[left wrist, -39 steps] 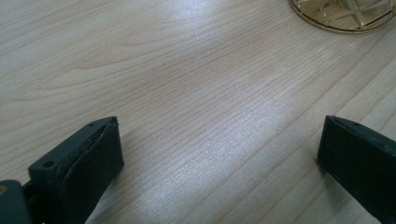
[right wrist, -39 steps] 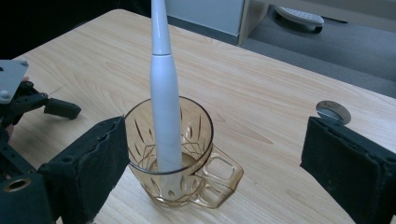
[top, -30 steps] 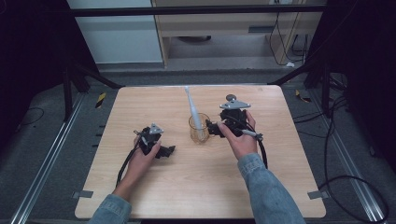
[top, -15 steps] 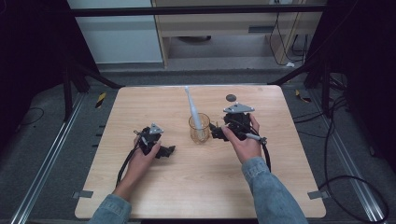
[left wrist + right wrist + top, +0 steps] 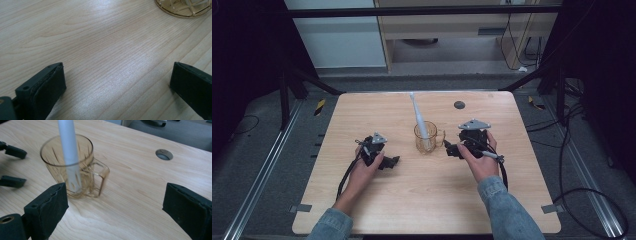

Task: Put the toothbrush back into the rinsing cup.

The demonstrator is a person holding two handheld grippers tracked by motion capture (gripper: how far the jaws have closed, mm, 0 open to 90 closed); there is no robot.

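An amber glass mug (image 5: 426, 138) stands upright near the table's middle, with a white toothbrush-like stick (image 5: 417, 111) leaning in it and pointing away from me. My right gripper (image 5: 450, 148) is just right of the mug, open and empty. In the right gripper view the mug (image 5: 85, 173) and the white stick (image 5: 67, 147) sit ahead of the left jaw, outside the gap (image 5: 115, 195). My left gripper (image 5: 392, 161) rests low on the table left of the mug, also open and empty. Its own view (image 5: 117, 75) shows bare wood between the jaws and the mug's base (image 5: 185, 8) at the top right.
The wooden table (image 5: 377, 200) has a round cable hole (image 5: 459, 105) at the back right, which the right gripper view also shows as a hole (image 5: 163, 154). Dark floor, metal rails and cables surround the table. The left gripper's fingertips (image 5: 13, 152) appear beyond the mug.
My right gripper has drawn back toward me and slightly right, away from the mug. The left gripper, mug and stick have stayed put.
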